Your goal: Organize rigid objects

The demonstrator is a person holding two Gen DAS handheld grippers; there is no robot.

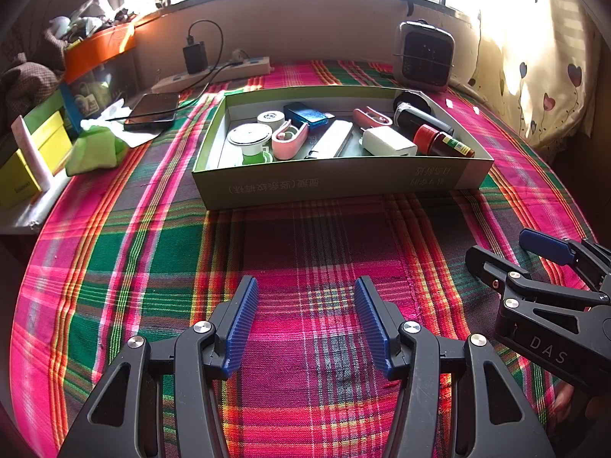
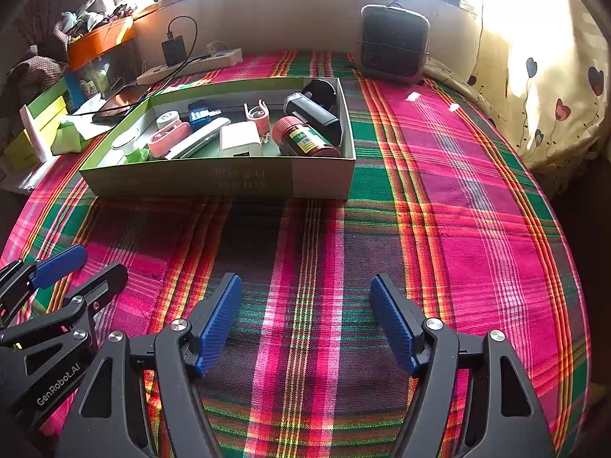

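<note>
A shallow green cardboard box sits on the plaid cloth ahead of both grippers. Inside lie a red-capped brown bottle, a white charger block, a pink case, a blue box, a black cylinder and a round white lid. My left gripper hovers open over bare cloth, well short of the box. To its right, my right gripper is also open and empty.
A small grey fan heater stands behind the box. At the back left lie a power strip, a black phone, a green pouch and stacked yellow and green boxes. A heart-patterned curtain hangs at right.
</note>
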